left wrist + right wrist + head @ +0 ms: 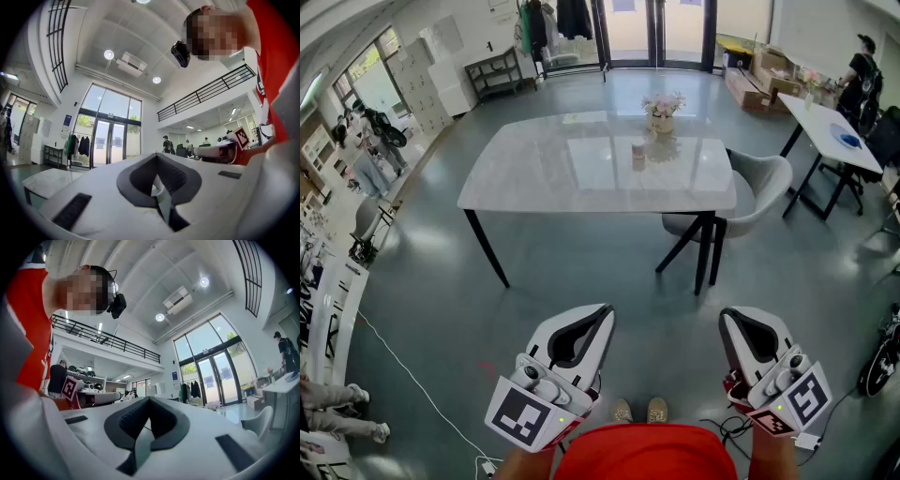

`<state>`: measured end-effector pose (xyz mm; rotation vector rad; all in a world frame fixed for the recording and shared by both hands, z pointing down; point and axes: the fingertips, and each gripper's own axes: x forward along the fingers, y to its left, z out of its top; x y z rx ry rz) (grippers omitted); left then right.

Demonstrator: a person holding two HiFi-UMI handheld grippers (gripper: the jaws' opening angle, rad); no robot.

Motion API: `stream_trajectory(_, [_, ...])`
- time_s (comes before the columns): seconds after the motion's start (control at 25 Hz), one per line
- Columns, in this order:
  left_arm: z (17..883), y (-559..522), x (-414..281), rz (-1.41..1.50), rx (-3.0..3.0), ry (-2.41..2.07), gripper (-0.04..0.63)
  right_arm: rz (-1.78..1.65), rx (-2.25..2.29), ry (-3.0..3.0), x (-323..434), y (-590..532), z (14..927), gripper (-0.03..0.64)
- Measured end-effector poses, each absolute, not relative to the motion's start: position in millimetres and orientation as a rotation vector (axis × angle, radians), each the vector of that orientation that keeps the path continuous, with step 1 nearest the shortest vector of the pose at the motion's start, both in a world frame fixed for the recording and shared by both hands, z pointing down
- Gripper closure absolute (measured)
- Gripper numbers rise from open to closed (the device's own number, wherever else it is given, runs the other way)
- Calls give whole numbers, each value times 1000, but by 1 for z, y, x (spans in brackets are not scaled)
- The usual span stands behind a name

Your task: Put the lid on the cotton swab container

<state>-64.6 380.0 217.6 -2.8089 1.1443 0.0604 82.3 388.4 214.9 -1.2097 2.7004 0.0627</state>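
A small cylindrical container (638,155) stands near the middle of the white marble table (534,173), far ahead of me. It is too small to tell whether a lid is on it or beside it. My left gripper (602,311) and right gripper (728,317) are held low, close to my body and over the floor, well short of the table. Both are shut with nothing between their jaws. In the left gripper view the closed left gripper (156,153) points up at the room. The right gripper (149,398) does the same in the right gripper view.
A pot of flowers (661,112) stands on the table behind the container. A grey chair (759,192) sits at the table's right side. A second white table (825,131) with a person beside it stands at the far right. A white cable (403,366) runs across the floor on the left.
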Motion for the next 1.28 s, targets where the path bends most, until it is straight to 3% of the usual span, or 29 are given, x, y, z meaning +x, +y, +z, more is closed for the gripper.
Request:
stream_trajectory(0.48, [219,378,-48,53,-2792,1148,586,49,-1185,2706,99,384,221,621])
stream_trajectory(0.64, [203,373,-44,169,-2735,1159,586,5,-1146,2677,107,381,218,618])
stream_trajectory(1.28, [213,322,-16,67,-2700,1296,588,12,-1062,2673,158,336,218,617])
